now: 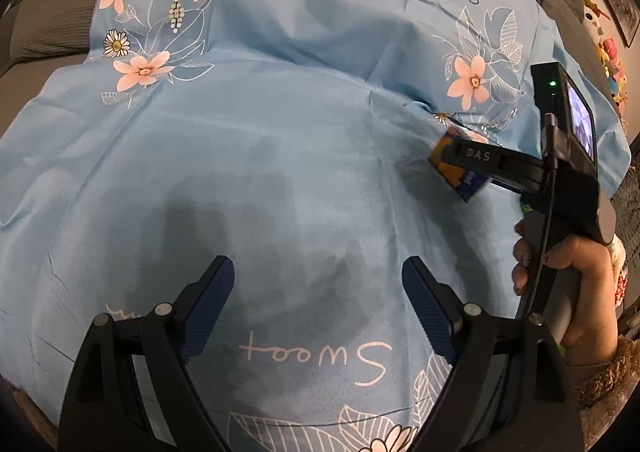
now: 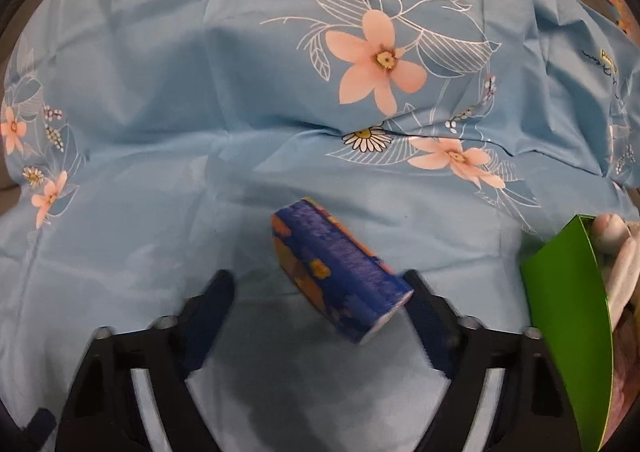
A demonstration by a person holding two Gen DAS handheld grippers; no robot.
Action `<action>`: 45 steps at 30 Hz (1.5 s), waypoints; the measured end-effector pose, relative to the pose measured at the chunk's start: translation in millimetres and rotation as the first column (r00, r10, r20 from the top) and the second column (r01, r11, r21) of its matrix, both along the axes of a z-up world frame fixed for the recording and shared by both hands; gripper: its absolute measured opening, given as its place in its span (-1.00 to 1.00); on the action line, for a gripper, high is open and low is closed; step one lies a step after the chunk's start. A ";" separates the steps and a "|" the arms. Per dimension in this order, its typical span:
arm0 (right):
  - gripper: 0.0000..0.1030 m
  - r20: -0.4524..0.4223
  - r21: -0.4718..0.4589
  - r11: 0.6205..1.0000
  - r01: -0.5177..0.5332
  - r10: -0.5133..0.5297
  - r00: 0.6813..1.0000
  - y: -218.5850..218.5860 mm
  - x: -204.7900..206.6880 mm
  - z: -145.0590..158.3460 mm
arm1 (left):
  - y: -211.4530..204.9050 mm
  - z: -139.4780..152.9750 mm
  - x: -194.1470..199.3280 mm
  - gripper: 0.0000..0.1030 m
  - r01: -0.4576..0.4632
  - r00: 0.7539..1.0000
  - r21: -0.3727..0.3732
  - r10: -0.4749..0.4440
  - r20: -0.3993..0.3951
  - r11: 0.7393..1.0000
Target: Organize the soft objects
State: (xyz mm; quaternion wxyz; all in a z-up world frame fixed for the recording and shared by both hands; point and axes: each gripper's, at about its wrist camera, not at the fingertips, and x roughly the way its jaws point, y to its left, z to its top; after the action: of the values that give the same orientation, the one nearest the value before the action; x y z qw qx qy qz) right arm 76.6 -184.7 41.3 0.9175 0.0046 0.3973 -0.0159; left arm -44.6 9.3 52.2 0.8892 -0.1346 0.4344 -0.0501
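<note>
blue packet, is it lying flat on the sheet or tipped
Tipped: the blue packet slants with one end against a right gripper finger, over the blue floral sheet.

Dim, soft shadows, fisheye-warped, motion-blurred edges

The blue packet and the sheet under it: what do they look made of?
Blue packet: probably glossy printed plastic wrap, judging by its sheen; contents unseen. Sheet: thin woven fabric, matte with a slight sheen, creased and softly draped.
</note>
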 end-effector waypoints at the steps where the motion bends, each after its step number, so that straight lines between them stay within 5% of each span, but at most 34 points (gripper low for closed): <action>1: 0.04 -0.002 0.012 1.000 0.000 0.000 1.000 -1.4 -0.5 -0.5 | -0.8 -0.8 0.1 0.66 0.000 1.000 0.002 0.000 -0.003 1.000; 2: -0.23 -0.007 0.032 1.000 -0.001 0.001 1.000 -4.2 -0.6 -1.3 | -1.3 -1.8 0.1 0.66 0.005 1.000 0.005 -0.005 -0.010 1.000; 6: -0.40 -0.008 0.122 0.992 0.009 -0.008 1.000 -15.4 -4.6 -0.5 | -0.4 2.2 -4.0 0.66 0.007 1.000 -0.004 -0.007 0.003 1.000; 17: -0.40 -0.054 0.438 0.896 -0.072 0.106 0.993 -9.1 -58.5 9.4 | 15.0 9.9 -7.1 0.66 -0.049 0.999 -0.033 0.049 0.021 0.998; 26: -0.40 -0.127 0.533 0.844 -0.054 0.144 0.981 -7.8 -94.0 -16.5 | 26.8 8.5 -7.1 0.66 -0.114 0.993 0.003 0.114 0.025 0.993; 34: -0.39 -0.179 0.515 0.857 -0.006 0.114 0.977 -15.7 -100.4 -26.2 | 18.6 5.4 -5.3 0.66 -0.090 0.996 0.005 0.090 0.008 0.996; 40: -0.03 -0.212 0.453 0.890 0.045 0.059 0.975 -28.1 -101.7 -23.2 | 13.3 4.5 -5.6 0.66 -0.080 0.997 0.016 0.079 0.005 0.997; 45: 0.32 -0.152 0.422 0.906 0.023 0.046 0.987 -37.1 -108.3 -8.8 | 8.6 3.5 -4.4 0.66 -0.060 0.998 0.015 0.060 -0.001 0.998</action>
State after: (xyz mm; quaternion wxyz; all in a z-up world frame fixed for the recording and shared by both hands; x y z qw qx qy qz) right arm -31.7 -221.8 32.5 0.8603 0.1993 0.4631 0.0758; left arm -49.0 17.9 55.7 0.8910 -0.1412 0.4310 -0.0200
